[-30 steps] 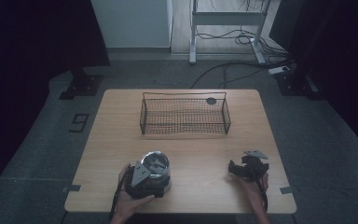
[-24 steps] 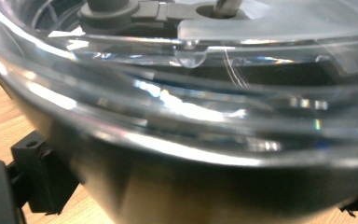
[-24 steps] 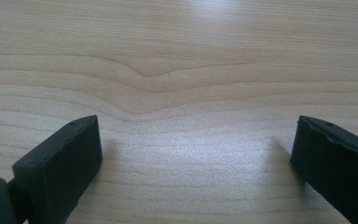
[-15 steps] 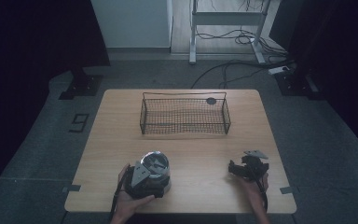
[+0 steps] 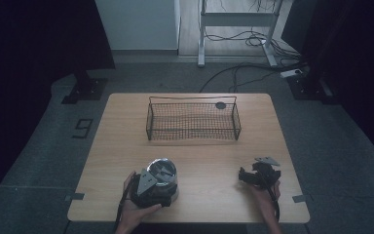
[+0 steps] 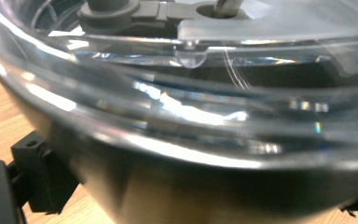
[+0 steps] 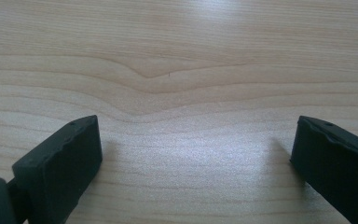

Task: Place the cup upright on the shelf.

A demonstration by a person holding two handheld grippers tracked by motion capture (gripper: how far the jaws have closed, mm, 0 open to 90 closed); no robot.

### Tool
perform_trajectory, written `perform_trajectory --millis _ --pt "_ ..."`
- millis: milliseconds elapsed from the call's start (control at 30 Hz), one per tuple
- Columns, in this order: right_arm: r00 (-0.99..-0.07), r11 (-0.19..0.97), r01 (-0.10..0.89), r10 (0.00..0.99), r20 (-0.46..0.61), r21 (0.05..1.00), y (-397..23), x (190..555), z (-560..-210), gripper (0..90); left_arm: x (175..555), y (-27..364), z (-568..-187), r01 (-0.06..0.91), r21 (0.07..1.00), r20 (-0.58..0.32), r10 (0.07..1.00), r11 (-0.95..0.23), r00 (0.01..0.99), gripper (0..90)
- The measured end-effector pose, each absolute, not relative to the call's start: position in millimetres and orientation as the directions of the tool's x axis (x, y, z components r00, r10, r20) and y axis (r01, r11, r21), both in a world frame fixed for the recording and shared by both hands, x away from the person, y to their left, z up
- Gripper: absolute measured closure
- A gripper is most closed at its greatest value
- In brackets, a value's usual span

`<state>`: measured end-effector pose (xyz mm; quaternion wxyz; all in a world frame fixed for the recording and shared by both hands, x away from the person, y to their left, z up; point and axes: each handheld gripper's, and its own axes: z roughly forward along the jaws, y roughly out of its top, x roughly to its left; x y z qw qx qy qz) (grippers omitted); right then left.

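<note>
A round clear-lidded bowl with a dark base stands on the wooden table near the front left. My left gripper sits right behind it, held by a hand. In the left gripper view the bowl is very close, and the two black jaws stand wide apart at either side of its base, so the left gripper is open. My right gripper rests low over the table at the front right. It is open, with bare wood between its fingers.
A black wire basket stands across the back middle of the table, with a small dark disc by its far right corner. Cables and a metal stand's legs lie on the floor beyond the table.
</note>
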<state>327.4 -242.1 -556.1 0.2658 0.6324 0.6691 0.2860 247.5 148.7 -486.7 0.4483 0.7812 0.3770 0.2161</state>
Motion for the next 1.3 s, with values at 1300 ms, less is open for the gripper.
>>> perform_trajectory --millis 1300 --pt "-0.059 0.037 0.694 0.998 0.006 0.719 -242 327 -556 1.6 252 152 -467 0.369 0.886 -0.003 0.793 -0.281 0.609 4.3"
